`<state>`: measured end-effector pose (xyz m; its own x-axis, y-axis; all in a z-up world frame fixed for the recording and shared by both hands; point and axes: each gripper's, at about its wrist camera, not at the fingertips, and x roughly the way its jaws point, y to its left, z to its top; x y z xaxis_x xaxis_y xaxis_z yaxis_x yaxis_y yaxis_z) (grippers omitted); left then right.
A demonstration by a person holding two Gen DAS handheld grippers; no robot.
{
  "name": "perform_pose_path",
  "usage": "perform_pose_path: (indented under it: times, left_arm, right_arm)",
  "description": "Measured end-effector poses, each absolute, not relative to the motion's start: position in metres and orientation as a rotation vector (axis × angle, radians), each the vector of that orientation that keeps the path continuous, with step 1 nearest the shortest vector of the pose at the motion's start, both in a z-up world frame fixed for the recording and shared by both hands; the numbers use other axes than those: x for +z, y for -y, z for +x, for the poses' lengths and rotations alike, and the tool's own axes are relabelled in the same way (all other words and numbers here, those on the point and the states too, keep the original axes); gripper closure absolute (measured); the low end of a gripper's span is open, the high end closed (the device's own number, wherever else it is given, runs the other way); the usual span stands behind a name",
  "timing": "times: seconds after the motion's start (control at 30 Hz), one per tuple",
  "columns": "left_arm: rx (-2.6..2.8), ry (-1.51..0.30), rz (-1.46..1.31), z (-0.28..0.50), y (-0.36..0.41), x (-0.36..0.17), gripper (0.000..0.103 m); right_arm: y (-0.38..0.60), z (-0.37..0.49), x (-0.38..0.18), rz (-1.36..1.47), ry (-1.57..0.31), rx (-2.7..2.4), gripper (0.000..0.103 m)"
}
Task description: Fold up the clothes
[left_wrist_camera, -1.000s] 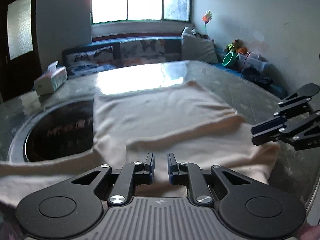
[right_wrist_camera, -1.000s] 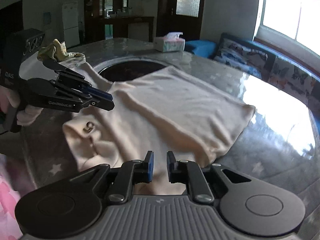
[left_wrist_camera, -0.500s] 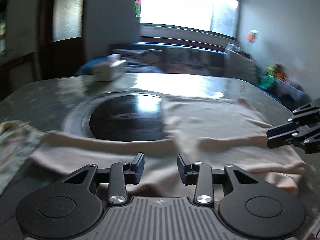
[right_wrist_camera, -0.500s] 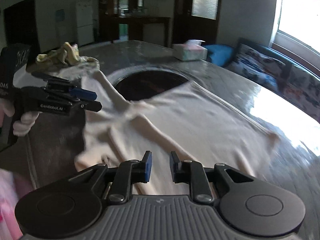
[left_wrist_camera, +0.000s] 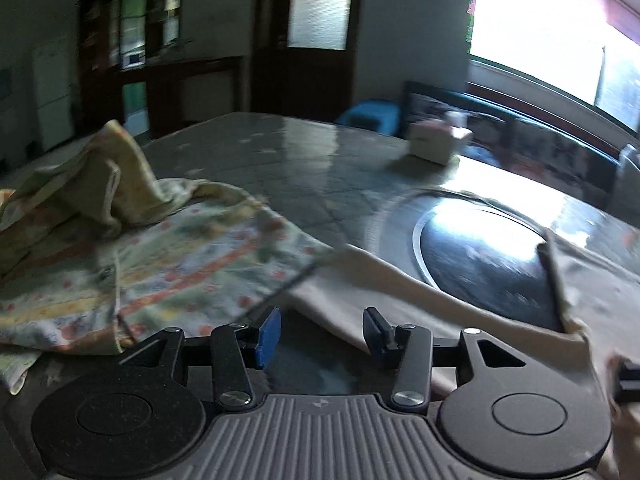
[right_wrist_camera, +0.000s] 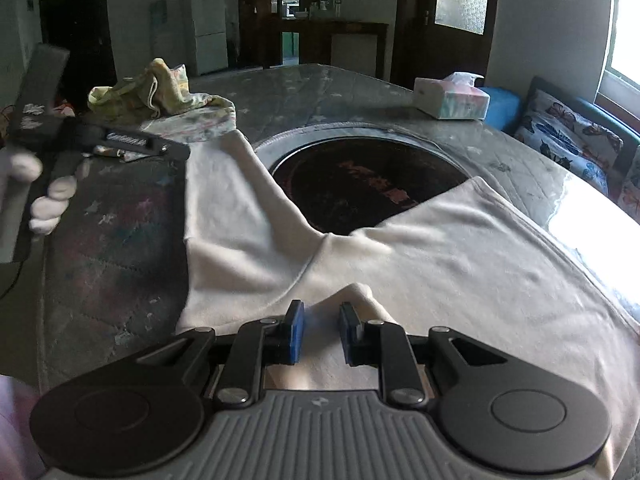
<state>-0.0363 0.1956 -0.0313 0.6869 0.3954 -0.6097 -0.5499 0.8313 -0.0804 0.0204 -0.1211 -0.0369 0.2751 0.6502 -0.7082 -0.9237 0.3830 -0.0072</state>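
Two grippers show in the pictures, each held by a person. Nearest in the right wrist view, the right gripper [right_wrist_camera: 319,332] has its blue-padded fingers a little apart, and a raised fold of the cream garment [right_wrist_camera: 440,264] stands just in front of the gap; nothing is pinched between the pads. The garment lies spread on the grey stone table [right_wrist_camera: 112,224], and one part of it — it looks like a sleeve — stretches to the left and away, along the rim of the round dark inset [right_wrist_camera: 360,184] in the table top.

In the left wrist view, the left gripper [left_wrist_camera: 321,334] is spread wide, with bare table surface between its fingers and the near edge of the cream garment just beyond them. The right wrist view shows this gripper from the side, over the left part of the table, gripped by a hand in a white glove [right_wrist_camera: 44,196]; from there the gap of the fingers cannot be read.

Further on, a floral cloth [left_wrist_camera: 152,252] lies crumpled on the left side of the table, touching the end of the sleeve. Beyond the inset stands a tissue box [right_wrist_camera: 450,98], and behind the table — a bench with butterfly cushions [right_wrist_camera: 568,136] under the window.
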Motion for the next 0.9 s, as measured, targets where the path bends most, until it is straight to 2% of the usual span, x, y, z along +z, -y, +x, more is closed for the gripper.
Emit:
perform_pose_path:
  times: [0.3, 0.37, 0.47, 0.5, 0.6, 0.9]
  left_arm:
    - [0.58, -0.63, -0.325, -0.018, -0.209, -0.04, 0.055]
    - [0.583, -0.631, -0.33, -0.015, -0.21, -0.041, 0.059]
    - [0.584, -0.622, -0.328, -0.013, -0.211, -0.042, 0.076]
    - [0.59, -0.619, -0.326, -0.013, -0.212, -0.043, 0.085]
    - [0.59, -0.603, -0.349, -0.016, -0.214, -0.041, 0.095]
    - [0.366, -0.475, -0.33, -0.02, -0.156, 0.014, 0.098]
  right_arm:
    - [0.144, 0.001, -0.007, -0.423, -0.621, 1.132, 0.081]
    - [0.151, -0.004, -0.002, -0.41, -0.608, 1.128, 0.079]
    - [0.163, -0.01, 0.005, -0.388, -0.593, 1.119, 0.078]
    - [0.167, -0.011, 0.007, -0.38, -0.588, 1.115, 0.077]
    - [0.18, -0.015, 0.011, -0.347, -0.577, 1.091, 0.077]
    - [0.23, -0.018, 0.018, -0.224, -0.553, 0.973, 0.077]
